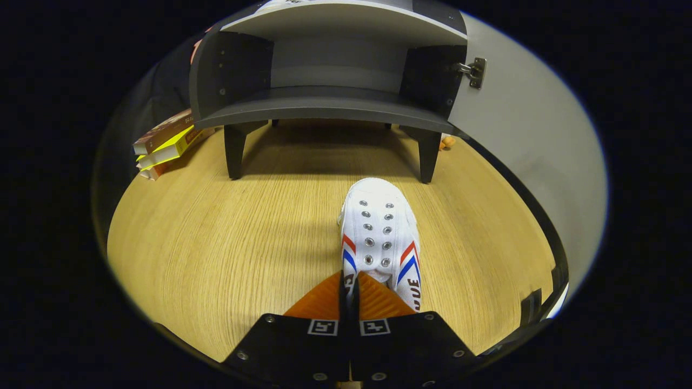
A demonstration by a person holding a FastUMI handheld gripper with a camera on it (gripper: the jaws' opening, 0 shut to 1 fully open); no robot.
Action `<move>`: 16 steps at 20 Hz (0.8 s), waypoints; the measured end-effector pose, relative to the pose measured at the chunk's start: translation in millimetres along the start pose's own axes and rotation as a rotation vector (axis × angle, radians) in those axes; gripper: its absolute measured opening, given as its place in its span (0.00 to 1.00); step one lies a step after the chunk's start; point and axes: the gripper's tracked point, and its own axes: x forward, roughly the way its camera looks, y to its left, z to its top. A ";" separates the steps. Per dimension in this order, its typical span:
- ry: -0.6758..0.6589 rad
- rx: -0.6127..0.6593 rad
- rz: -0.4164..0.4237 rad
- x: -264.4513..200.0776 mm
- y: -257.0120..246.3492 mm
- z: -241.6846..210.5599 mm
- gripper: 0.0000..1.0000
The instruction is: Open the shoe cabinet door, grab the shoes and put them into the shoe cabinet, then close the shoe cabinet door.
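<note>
The gripper (350, 283) has its two fingers (324, 297) drawn in tight against each other, with only a thin dark slit between them, and they are pinched on the near edge of the white shoe (378, 232). The side wall of the shoe, close to its opening, sits in that slit, so both fingers press on it.

From the fingertips the shoe runs straight ahead, toe pointing away from the gripper, a little to the right of the fingers' line. It is a white canvas sneaker with two rows of metal eyelets and no laces, and red and blue chevron stripes on both flanks. Whether its sole rests on the wooden floor (227, 237) or hangs just above it, I cannot tell from here.

Beyond the toe stands the shoe cabinet (324, 105), dark grey, raised on short legs, with a bare strip of floor between it and the shoe. Its compartment is open towards the gripper and the shelf inside looks bare. The cabinet door (530, 162) is swung wide out to the right of the fingers, pale on its inner face, hanging from a metal hinge (474, 71) at the cabinet's right wall.

Ahead and to the left of the fingers, beside the cabinet's left leg, lies a small stack of books (165, 143). A small orange object (447, 142) sits on the floor behind the right leg, too small to make out.
</note>
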 end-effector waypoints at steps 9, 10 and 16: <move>-0.106 0.137 0.027 -49.1 -10.6 47.5 0.00; -0.113 0.137 0.033 -58.0 -10.9 54.0 0.00; -0.212 0.137 0.027 -122.5 -16.9 105.1 0.00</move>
